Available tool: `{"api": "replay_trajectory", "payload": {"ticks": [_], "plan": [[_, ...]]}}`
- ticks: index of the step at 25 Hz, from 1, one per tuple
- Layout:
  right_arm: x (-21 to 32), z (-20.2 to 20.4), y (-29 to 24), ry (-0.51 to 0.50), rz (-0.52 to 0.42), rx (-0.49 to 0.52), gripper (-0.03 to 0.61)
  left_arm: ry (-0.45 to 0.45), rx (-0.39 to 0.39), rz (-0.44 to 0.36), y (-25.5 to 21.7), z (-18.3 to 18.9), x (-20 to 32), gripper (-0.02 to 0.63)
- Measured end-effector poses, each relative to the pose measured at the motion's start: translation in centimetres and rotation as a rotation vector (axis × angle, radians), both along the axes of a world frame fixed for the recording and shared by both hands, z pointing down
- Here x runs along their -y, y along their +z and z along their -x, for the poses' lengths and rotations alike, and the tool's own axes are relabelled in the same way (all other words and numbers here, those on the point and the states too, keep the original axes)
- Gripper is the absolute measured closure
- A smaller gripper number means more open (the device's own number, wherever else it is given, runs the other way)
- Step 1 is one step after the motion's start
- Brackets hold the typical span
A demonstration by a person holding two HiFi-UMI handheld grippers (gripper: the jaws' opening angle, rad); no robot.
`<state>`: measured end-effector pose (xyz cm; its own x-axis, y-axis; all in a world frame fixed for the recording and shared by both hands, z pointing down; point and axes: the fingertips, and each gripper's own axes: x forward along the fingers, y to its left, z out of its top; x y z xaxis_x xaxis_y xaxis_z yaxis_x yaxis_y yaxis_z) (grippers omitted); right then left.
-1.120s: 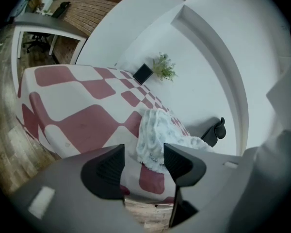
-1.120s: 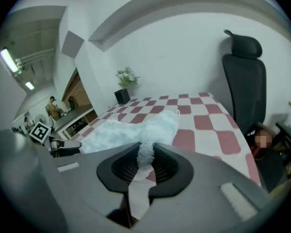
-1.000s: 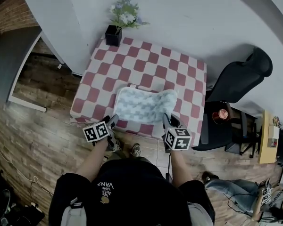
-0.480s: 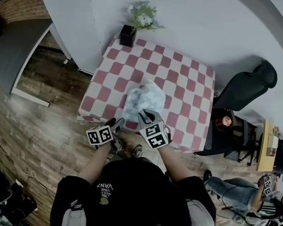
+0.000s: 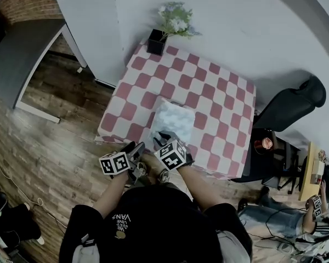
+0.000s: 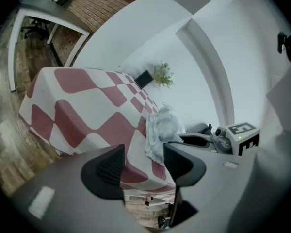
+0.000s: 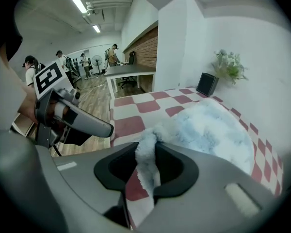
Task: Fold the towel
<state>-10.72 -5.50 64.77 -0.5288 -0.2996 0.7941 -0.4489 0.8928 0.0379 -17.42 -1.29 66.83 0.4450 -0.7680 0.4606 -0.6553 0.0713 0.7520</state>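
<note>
Checkered tabletop (image 5: 208,92) by a white wall; towel (image 5: 172,122) lies doubled near its front edge. Our right claw (image 7: 146,159) pinches the top layer's corner, jaws just been easing apart, probably to drop it there. Left claw (image 6: 143,161) gapes empty off that edge.

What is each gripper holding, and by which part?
The right gripper pinches the towel by its near edge, its jaws have just been opening; left gripper empty.
</note>
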Motion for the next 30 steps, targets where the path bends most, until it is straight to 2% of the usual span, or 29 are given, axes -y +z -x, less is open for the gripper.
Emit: {"api": "replay_trajectory", "payload": {"ticks": [3,10,13,17,21,26,30], "plan": [[-0.2,0.4,0.8,0.008,0.031,0.006,0.435,0.008,0.001,-0.010,-0.3,0.7,0.6,0.385],[-0.3,0.7,1.6,0.044,0.071,0.035,0.392,0.051,-0.008,-0.035,-1.1,1.3,2.3,0.385],[-0.2,0.7,-0.5,0.095,0.064,0.126,0.377,0.073,-0.018,-0.047,-1.6,1.6,2.7,0.385],[-0.1,-0.9,-4.7,0.183,0.004,0.254,0.377,0.113,0.000,-0.096,-3.1,1.7,3.6,0.385],[0.3,-4.1,-7.3,0.302,-0.056,0.348,0.377,0.159,0.069,-0.185,-5.3,1.0,4.7,0.385],[0.7,-8.0,-7.8,0.401,-0.085,0.374,0.377,0.293,0.231,-0.302,-7.5,-2.8,5.3,0.385],[-0.1,-11.1,-10.0,0.450,-0.158,0.449,0.383,0.294,0.321,-0.377,-9.5,-5.8,4.9,0.387]]}}
